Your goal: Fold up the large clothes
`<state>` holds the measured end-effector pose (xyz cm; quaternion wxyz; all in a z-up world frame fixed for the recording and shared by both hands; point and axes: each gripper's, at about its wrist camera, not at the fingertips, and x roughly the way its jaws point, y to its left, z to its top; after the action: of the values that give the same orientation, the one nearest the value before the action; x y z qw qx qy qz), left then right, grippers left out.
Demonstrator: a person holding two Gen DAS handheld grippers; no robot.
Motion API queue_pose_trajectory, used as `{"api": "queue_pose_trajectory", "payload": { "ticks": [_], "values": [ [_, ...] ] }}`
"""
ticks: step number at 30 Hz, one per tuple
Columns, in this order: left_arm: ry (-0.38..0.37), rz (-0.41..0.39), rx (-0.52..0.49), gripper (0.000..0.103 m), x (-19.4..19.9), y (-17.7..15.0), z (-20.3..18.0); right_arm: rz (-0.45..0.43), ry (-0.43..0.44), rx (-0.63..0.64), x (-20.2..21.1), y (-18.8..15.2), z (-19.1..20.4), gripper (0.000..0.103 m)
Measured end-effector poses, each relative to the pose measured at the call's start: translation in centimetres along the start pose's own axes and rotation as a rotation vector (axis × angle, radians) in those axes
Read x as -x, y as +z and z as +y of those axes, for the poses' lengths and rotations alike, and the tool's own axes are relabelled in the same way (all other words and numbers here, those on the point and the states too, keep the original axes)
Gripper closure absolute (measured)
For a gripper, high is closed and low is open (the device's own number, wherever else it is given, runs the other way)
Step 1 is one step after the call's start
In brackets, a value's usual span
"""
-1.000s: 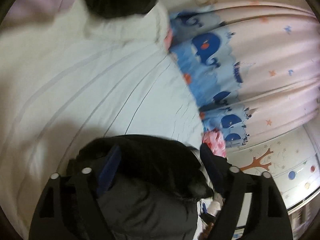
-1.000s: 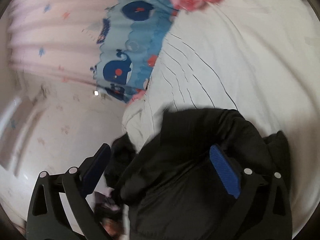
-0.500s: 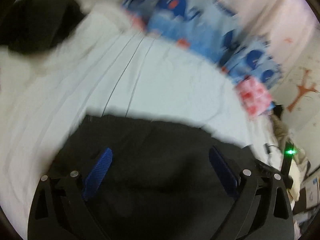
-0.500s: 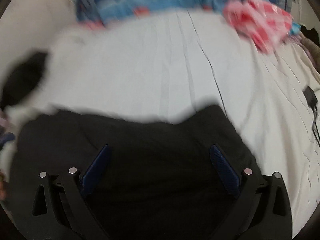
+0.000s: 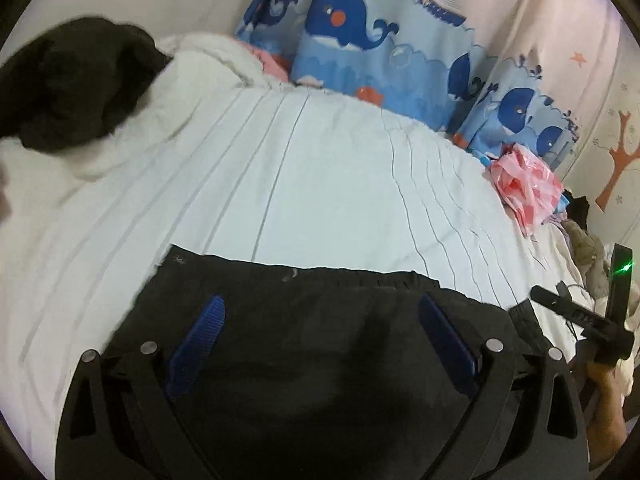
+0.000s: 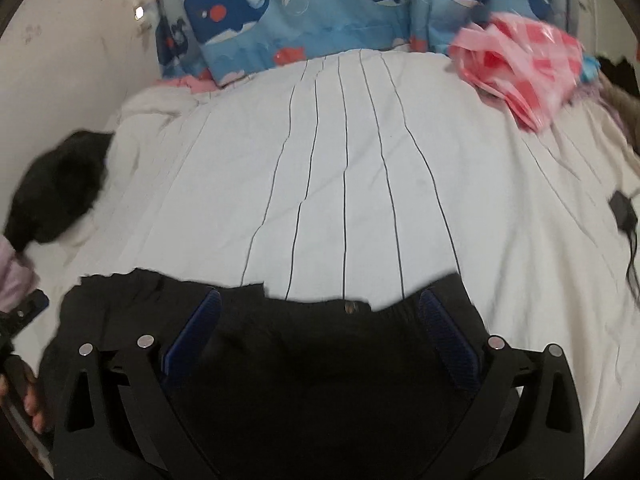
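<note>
A large black garment [image 5: 320, 360] lies spread flat on the white striped bed sheet [image 5: 320, 184], its upper edge running almost straight across. My left gripper [image 5: 320, 300] hovers over its left part, open, with the blue pads [image 5: 204, 328] wide apart and gripping nothing. In the right wrist view the same black garment [image 6: 320, 368] shows a small button [image 6: 350, 307] at its edge. My right gripper [image 6: 320, 294] stands open above it, pads clear of the cloth. The right gripper's body and the hand [image 5: 604, 392] holding it show at the left view's right edge.
A second black garment [image 5: 72, 84] is heaped at the bed's far left. A pink checked cloth [image 6: 524, 64] lies at the far right by the whale-print curtain [image 6: 304, 20]. A black charger with cable [image 6: 622, 212] rests on the sheet [image 6: 344, 168] at right.
Both views have rolled level and swung across the bed. The black garment, bunched under the grippers a second ago, now lies spread flat. The left jaws have widened slightly.
</note>
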<state>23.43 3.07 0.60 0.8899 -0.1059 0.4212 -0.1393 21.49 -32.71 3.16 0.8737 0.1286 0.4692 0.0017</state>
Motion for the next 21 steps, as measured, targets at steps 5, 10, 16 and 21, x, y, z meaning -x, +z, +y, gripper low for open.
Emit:
{"api": "queue_pose_trajectory", "payload": {
  "ticks": [5,10,16,21],
  "values": [
    [-0.039,0.075,0.140,0.010,-5.2,-2.4,3.7,0.182,-0.049,-0.071,-8.3,-3.2,-3.5,0.007],
    [0.056,0.114,0.037,0.009,-6.6,-3.1,2.4,0.204,-0.084,-0.047,-9.3,-3.3,-3.6,0.007],
    [0.057,0.023,0.048,0.009,-0.3,-1.7,2.9,0.046,-0.063,-0.061,-0.9,-3.1,-5.1,0.007],
    [0.024,0.080,0.144,0.007,-3.2,-4.0,6.7,0.093,-0.064,-0.230,-2.9,-8.2,-11.7,0.007]
  ]
}}
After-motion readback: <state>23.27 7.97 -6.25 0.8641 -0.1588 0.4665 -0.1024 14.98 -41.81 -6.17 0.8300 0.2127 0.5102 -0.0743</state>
